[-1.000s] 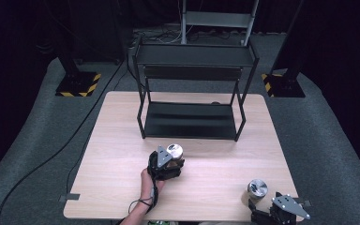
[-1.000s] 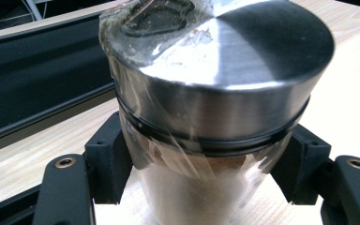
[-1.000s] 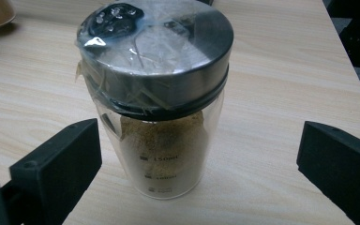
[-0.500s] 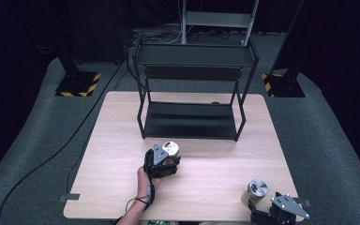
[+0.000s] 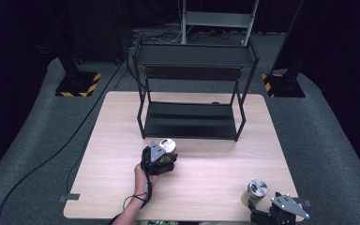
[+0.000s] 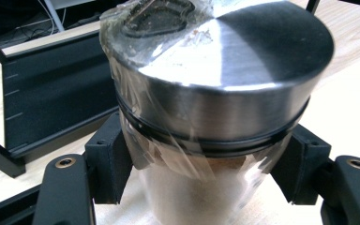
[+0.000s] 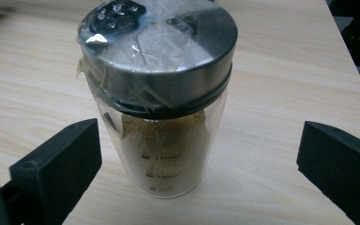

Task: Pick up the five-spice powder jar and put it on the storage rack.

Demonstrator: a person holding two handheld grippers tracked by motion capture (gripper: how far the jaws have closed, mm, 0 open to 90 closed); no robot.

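- Left claw (image 5: pixel 165 152) grips our jar (image 6: pixel 215 93) just below its steel lid; we keep it upright toward the far rack (image 5: pixel 192 119).
- Right claw (image 5: pixel 262 206) stands wide around the near-right jar (image 7: pixel 161 103).

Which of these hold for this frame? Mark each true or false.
1. The left gripper is shut on a jar. True.
2. The right gripper is clamped on the other jar. False: its jaws stand wide apart, clear of the glass.
3. Both jars sit on the black rack. False: both are on the table, in front of it.
4. The right-hand jar holds brownish powder. True.
5. Both lids are metal. True.
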